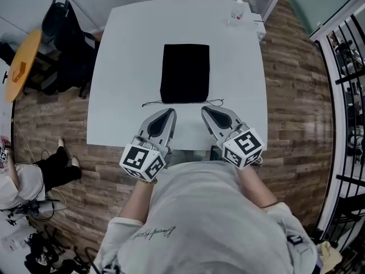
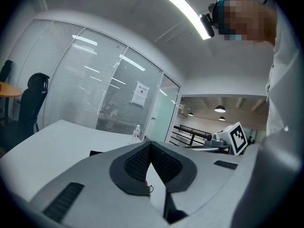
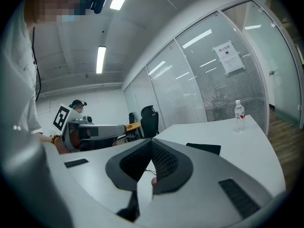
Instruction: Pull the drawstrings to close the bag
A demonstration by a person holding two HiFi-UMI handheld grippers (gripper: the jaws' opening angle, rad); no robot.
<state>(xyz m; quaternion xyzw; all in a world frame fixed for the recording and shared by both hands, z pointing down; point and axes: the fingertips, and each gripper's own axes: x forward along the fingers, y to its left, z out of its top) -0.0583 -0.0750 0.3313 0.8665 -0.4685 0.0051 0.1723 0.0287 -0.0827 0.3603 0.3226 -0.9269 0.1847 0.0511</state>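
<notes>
A flat black bag (image 1: 185, 73) lies in the middle of the white table (image 1: 120, 96). Its thin drawstrings (image 1: 151, 103) trail left and right along its near edge. My left gripper (image 1: 172, 112) is shut and empty, its tip just short of the left string. My right gripper (image 1: 204, 110) is also shut and empty, close to the right string end (image 1: 219, 101). In the left gripper view the jaws (image 2: 151, 144) meet, with a string loop (image 2: 151, 189) showing below them. In the right gripper view the closed jaws (image 3: 152, 142) point past the bag (image 3: 203, 148).
A water bottle (image 1: 236, 11) stands at the table's far right corner. A black office chair (image 1: 63, 33) and an orange round table (image 1: 23, 64) are to the left. A person (image 1: 25, 181) sits on the floor at lower left. A railing (image 1: 348, 96) runs along the right.
</notes>
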